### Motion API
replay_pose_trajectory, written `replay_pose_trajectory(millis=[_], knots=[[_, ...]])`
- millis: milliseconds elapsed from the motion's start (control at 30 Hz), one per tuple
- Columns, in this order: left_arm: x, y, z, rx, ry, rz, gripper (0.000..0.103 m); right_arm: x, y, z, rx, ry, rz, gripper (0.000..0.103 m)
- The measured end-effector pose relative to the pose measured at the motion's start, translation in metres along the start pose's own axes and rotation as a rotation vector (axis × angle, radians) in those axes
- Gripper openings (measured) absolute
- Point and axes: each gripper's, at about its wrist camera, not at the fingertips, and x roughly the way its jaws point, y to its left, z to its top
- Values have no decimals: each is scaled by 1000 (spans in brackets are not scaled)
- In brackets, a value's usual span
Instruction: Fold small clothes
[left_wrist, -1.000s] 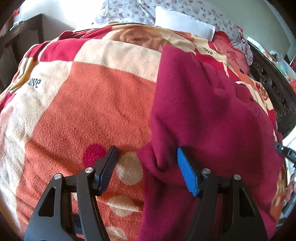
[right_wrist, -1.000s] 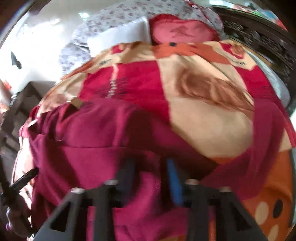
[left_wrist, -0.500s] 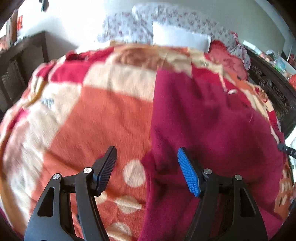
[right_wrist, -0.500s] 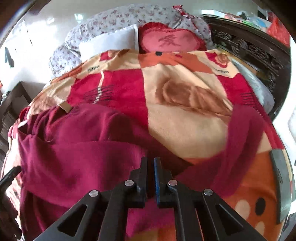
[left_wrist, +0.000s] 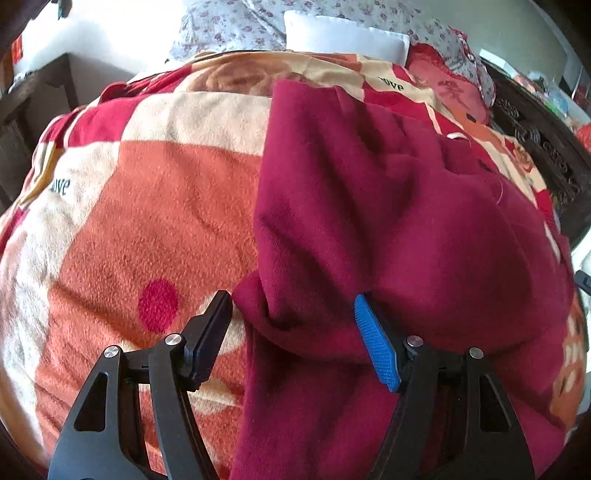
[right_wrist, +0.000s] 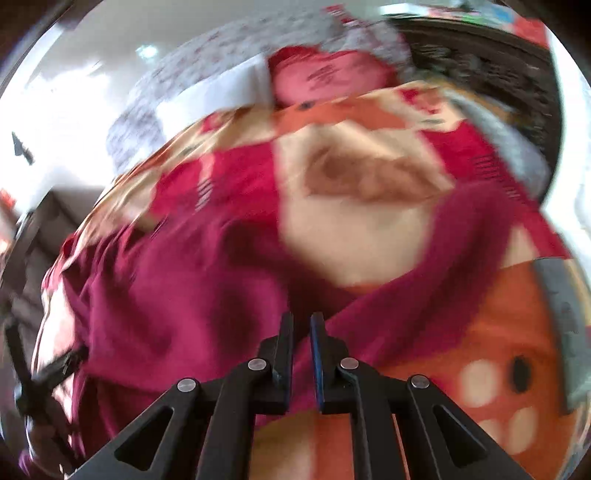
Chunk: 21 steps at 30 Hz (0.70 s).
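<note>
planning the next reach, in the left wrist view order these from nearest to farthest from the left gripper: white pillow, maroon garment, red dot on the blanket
From the left gripper:
1. maroon garment, bunched between the open fingers
2. red dot, just left of the left finger on the blanket
3. white pillow, far end at the bed's head

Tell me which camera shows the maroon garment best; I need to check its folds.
The left wrist view: the maroon garment is sharp, its creases clear, bunched between the open left gripper. The right wrist view is motion-blurred; the right gripper looks shut on its edge.
</note>
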Motion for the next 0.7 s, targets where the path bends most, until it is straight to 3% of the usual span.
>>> replay_pose_trajectory(millis=[100,233,267,433,700], knots=[[1,0,-4,-19,0,-10,69,-2,-37,23,111,-10,-68,11],[1,-3,-10,-15,-17,4,69,11,-74,54,256,2,-90,42],[2,-4,-10,-11,-20,8,69,14,-77,61,269,-2,-95,45],[3,-4,-11,-8,-33,11,70,52,-83,88,278,46,-173,45],[4,-4,-14,-19,-49,20,76,82,-107,92,278,83,-286,45]])
